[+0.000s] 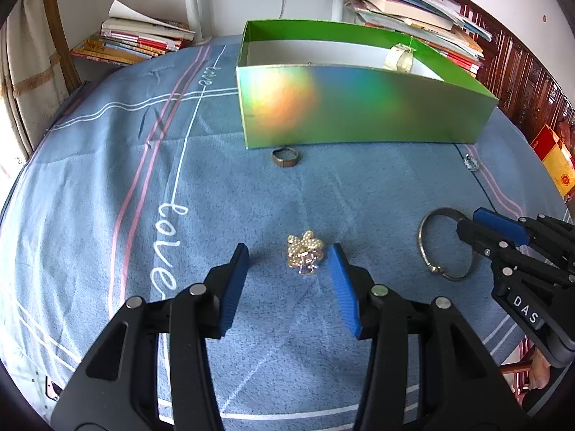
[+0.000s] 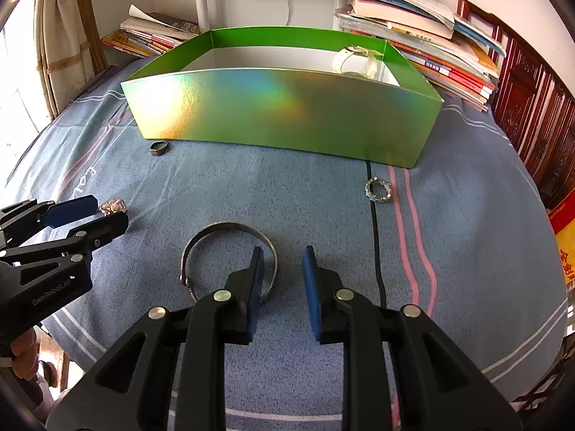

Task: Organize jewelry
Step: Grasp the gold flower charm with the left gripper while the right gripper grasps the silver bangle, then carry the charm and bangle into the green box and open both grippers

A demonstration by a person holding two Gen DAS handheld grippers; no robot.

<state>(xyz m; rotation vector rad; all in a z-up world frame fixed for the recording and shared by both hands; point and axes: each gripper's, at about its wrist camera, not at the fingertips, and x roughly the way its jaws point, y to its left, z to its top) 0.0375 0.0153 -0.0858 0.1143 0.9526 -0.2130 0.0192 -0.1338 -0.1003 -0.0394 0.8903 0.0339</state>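
A: We begin with our left gripper (image 1: 289, 256). Its blue pads stand apart, and the small cluster of pearl beads with a clear stone (image 1: 304, 255) lies on the cloth between them. The right pad is just beside it, but we see no pressing, so it is released.

B: And our right gripper (image 2: 282, 267)? Its pads are closer together, with a gap between them. The thin silver metal bangle (image 2: 230, 229) lies on the cloth, and the left pad sits over the bangle's rim. Nothing is between the pads, so we grasp nothing there either.

A: Further out, the dull bronze ring (image 1: 286, 157) rests just in front of the shiny green cardboard box (image 1: 359, 107). The small silver ring with a toothed edge (image 2: 378, 190) lies to the right, near the box's corner.

B: Inside the box we see only a white wristwatch (image 2: 354, 60) in the far right corner.

A: So we judge the task is at an early stage: one piece is in, four pieces wait on the blue striped bedsheet (image 1: 215, 186).
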